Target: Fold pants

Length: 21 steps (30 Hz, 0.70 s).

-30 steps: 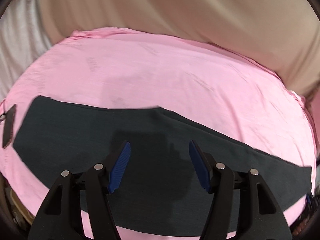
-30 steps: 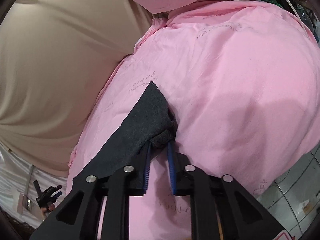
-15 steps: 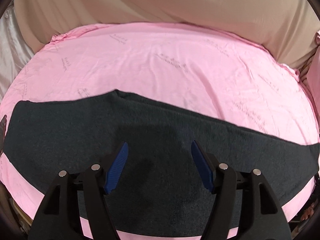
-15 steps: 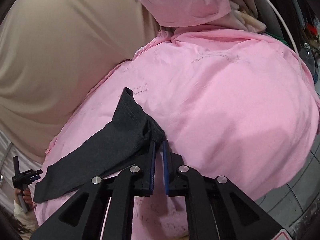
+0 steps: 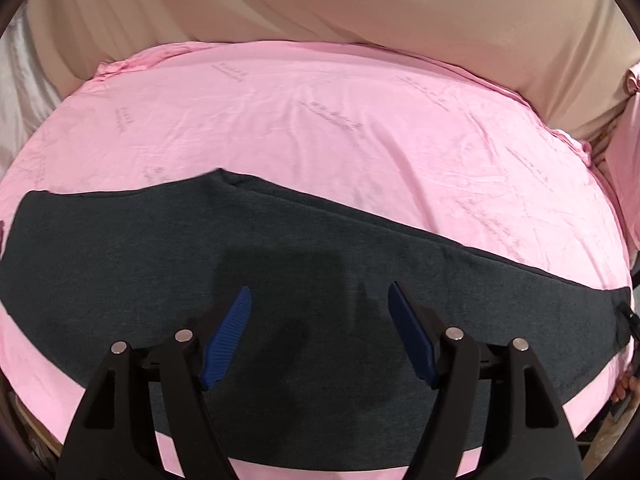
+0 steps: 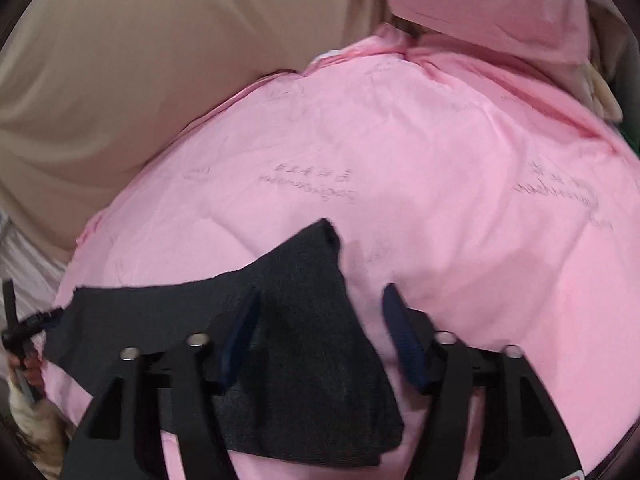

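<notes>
Dark grey pants [image 5: 312, 280] lie flat in a long band across a pink bedsheet [image 5: 340, 120], folded lengthwise. My left gripper [image 5: 320, 308] is open and empty, hovering over the middle of the pants. In the right wrist view, the pants' end [image 6: 304, 320] lies flat on the sheet. My right gripper [image 6: 320, 316] is open over that end, one finger over the cloth and the other over the pink sheet. It holds nothing.
A beige curtain or wall [image 5: 360, 8] rises behind the bed. A pink pillow [image 6: 480, 0] lies at the head of the bed. The other gripper and a hand [image 6: 20, 344] show at the left edge of the right wrist view.
My right gripper was shut on the pants' end, lowered it onto the sheet, and has opened and let go. The left gripper stayed open and drew back slightly over the pants.
</notes>
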Available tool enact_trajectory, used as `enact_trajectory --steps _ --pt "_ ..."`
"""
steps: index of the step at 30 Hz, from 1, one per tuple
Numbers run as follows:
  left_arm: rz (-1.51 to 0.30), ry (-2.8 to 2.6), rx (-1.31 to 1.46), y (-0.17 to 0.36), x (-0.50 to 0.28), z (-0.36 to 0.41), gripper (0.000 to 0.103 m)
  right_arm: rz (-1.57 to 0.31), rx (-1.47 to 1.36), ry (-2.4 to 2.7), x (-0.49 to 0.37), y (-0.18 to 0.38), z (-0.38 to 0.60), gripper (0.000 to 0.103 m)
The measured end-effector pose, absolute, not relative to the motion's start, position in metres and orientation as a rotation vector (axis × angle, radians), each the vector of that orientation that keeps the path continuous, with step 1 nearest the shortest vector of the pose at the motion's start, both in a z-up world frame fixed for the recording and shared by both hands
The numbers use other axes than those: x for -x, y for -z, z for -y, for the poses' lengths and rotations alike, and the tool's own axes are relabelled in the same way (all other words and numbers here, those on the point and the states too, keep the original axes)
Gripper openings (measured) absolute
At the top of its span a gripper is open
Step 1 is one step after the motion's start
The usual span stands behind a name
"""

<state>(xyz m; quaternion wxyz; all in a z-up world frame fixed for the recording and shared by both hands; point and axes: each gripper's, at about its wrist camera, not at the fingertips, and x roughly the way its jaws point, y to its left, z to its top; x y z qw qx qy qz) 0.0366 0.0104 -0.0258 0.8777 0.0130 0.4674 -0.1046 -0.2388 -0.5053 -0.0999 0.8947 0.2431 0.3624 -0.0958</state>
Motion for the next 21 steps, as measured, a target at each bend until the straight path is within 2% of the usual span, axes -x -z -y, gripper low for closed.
enact_trajectory --steps 3,4,6,8,12,13,15,16,17,21 --pt "-0.963 0.191 -0.025 0.025 -0.040 -0.020 0.069 -0.579 -0.284 0.269 0.258 0.056 0.475 0.010" --pt "-0.962 0.188 -0.024 0.025 -0.042 -0.022 0.069 -0.572 -0.281 0.301 0.260 0.054 0.480 0.010" --pt "-0.965 0.189 -0.017 0.030 -0.046 -0.023 0.069 -0.676 -0.329 0.374 0.250 0.084 0.503 0.011" --pt "-0.972 0.194 -0.009 0.036 -0.050 -0.023 0.069 -0.760 -0.312 0.456 0.243 0.112 0.512 0.006" --pt "-0.989 0.201 -0.020 0.047 -0.050 -0.023 0.069 -0.670 -0.483 0.437 0.265 0.102 0.522 0.011" --pt "-0.987 0.203 -0.025 0.048 -0.049 -0.024 0.069 -0.651 -0.507 0.432 0.271 0.099 0.522 0.014" --pt "-0.969 0.194 -0.041 0.049 -0.046 -0.028 0.069 -0.614 -0.594 0.408 0.282 0.097 0.520 0.033" --pt "-0.960 0.189 -0.046 0.049 -0.045 -0.030 0.069 -0.596 -0.623 0.395 0.287 0.095 0.516 0.054" --pt "-0.953 0.185 -0.049 0.048 -0.044 -0.032 0.069 -0.579 -0.646 0.397 0.294 0.096 0.510 0.062" --pt "-0.914 0.171 -0.065 0.044 -0.039 -0.042 0.070 -0.613 -0.676 0.444 0.301 0.106 0.492 0.062"
